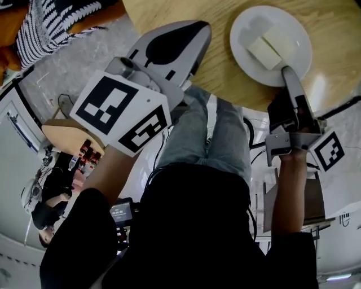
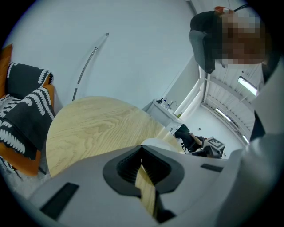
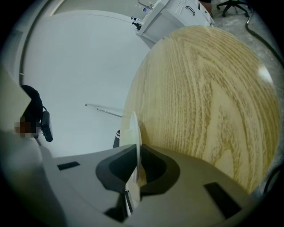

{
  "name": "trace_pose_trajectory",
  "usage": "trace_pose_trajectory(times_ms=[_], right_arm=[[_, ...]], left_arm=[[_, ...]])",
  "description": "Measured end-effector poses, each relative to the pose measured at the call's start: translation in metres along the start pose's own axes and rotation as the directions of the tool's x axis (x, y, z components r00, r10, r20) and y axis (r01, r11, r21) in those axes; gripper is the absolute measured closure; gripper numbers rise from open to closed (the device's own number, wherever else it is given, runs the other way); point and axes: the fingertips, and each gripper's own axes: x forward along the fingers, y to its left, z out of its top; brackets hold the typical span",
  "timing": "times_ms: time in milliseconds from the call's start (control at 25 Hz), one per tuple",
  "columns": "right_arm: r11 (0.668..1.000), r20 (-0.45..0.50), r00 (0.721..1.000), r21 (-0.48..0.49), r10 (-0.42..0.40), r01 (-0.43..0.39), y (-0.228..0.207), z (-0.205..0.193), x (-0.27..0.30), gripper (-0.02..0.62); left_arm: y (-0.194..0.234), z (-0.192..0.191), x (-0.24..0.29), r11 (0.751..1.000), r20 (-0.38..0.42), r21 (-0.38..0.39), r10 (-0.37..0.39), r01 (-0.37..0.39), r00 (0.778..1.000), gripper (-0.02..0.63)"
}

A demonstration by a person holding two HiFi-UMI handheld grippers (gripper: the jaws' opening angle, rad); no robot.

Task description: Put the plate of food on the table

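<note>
1. Plate [image 1: 290,25]: white, carrying a pale block of food [image 1: 264,52]. It lies over the round table [image 1: 169,8], towards its near edge.
2. Right tongs [image 1: 287,73]: clamped on the plate's near rim. The right gripper view shows that rim edge-on between the pads.
3. Left tongs [image 1: 198,29]: narrow, tips all but together, nothing held. Only table wood shows through the slit. They hang over the table's edge, well apart from the plate.
4. Progress, by judgement: the carry looks all but done, since the plate is already above the tabletop. Left to do: settle it, open the right tongs, draw back.
5. Not made out:
   - Whether the plate's base rests on the wood or hangs just above it.
   - What the food is.
   - The table's far side, cut off at the top of the head view.
   - The plate's face in the right gripper view, where it shows only as a thin edge.
</note>
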Motion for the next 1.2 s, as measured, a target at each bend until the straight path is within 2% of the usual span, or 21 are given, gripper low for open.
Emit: trace_pose_trajectory(times_ms=[400, 600, 880, 1080, 1200], right_arm=[[0.997, -0.029, 0.997, -0.003, -0.073, 0.073, 0.005, -0.002, 0.007, 0.572], [0.991, -0.027, 0.993, -0.057, -0.119, 0.117, 0.014, -0.002, 0.006, 0.568], [0.986, -0.07, 0.985, -0.078, -0.156, 0.15, 0.006, -0.004, 0.022, 0.558], [0.985, -0.115, 0.982, -0.098, -0.153, 0.142, -0.005, -0.011, 0.027, 0.558], [0.987, -0.162, 0.98, -0.129, -0.111, 0.091, -0.003, -0.019, 0.028, 0.509]], left_arm=[[-0.003, 0.008, -0.003, 1.0, -0.013, -0.008, -0.017, 0.017, 1.0, 0.598], [-0.006, 0.015, -0.007, 1.0, -0.016, -0.003, -0.024, 0.024, 1.0, 0.598], [0.005, 0.01, 0.005, 0.999, -0.036, -0.015, -0.038, 0.037, 0.999, 0.598], [0.011, 0.005, 0.007, 0.999, -0.036, -0.018, -0.051, 0.05, 0.998, 0.598], [0.015, 0.003, 0.005, 0.998, -0.038, -0.016, -0.054, 0.053, 0.998, 0.598]])
